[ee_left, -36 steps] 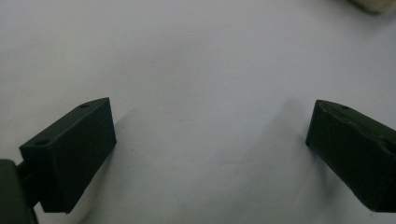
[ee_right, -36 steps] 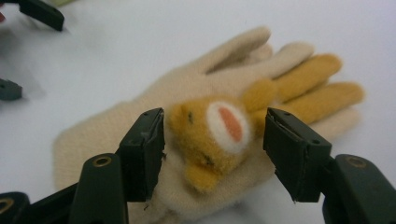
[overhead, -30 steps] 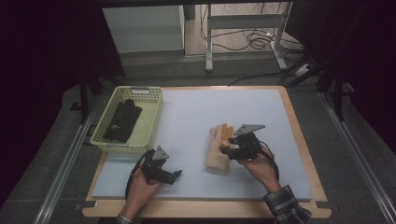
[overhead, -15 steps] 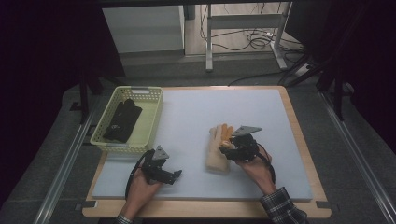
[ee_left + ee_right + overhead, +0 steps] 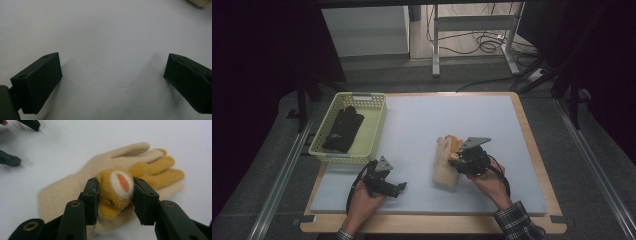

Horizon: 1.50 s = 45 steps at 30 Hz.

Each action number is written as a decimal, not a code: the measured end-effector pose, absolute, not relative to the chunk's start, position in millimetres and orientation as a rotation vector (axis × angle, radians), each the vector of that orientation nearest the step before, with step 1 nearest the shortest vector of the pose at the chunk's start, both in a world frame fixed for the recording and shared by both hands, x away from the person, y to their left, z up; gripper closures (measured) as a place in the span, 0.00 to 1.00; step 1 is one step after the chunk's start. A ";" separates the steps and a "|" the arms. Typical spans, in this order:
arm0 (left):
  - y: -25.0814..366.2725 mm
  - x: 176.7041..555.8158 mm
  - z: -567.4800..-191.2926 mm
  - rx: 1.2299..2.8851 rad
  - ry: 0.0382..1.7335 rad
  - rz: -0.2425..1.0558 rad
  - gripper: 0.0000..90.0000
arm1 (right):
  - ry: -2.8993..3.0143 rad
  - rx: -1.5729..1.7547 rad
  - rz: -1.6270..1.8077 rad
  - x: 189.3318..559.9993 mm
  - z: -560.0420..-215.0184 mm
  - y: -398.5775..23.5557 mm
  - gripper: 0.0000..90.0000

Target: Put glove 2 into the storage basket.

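A cream glove (image 5: pixel 443 174) (image 5: pixel 62 195) lies flat on the white mat (image 5: pixel 422 125). A mustard-yellow glove with a white and orange patch (image 5: pixel 453 144) (image 5: pixel 117 195) lies bunched on top of it. My right gripper (image 5: pixel 459 158) (image 5: pixel 115 186) reaches in from the right; its jaws have just been closing and now press both sides of the bunched mustard glove. At the near left my left gripper (image 5: pixel 398 188) (image 5: pixel 112 67) rests low over the bare mat, open with nothing between its jaws. It also shows far off in the right gripper view (image 5: pixel 21 141).
A pale yellow basket (image 5: pixel 374 131) stands at the mat's left edge with dark gloves (image 5: pixel 343 129) inside. A wooden border (image 5: pixel 532 145) frames the mat. Beyond the table are a white cabinet (image 5: pixel 364 30), a metal frame and floor cables (image 5: pixel 484 45).
The right gripper has settled slightly lower over the stacked gloves. The left hand and the gloves have not visibly moved.
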State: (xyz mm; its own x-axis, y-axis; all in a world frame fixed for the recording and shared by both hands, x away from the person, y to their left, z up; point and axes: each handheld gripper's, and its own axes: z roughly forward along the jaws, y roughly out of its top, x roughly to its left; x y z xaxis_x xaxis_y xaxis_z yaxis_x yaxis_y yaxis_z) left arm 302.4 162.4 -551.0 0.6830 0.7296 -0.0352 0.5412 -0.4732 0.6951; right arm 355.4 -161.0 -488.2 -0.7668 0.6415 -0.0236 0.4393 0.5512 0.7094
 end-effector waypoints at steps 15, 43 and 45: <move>162.2 302.3 -551.1 2.193 0.973 0.346 0.02 | 2.406 0.992 1.099 353.3 -480.9 -196.5 0.69; 162.3 302.3 -551.1 2.194 0.972 0.346 0.02 | 2.544 0.970 1.108 346.9 -528.6 -158.2 0.79; 162.3 302.3 -551.1 2.194 0.972 0.347 0.02 | 2.544 0.960 1.109 348.0 -529.2 -152.7 0.78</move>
State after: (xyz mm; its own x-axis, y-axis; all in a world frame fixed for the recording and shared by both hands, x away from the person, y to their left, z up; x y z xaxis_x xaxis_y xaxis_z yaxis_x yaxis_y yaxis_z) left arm 302.3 162.3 -551.1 0.6820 0.7304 -0.0367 0.5424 -0.4715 0.6953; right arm 348.0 -152.7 -529.2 -0.7677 0.6371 0.0682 0.4836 0.5063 0.7140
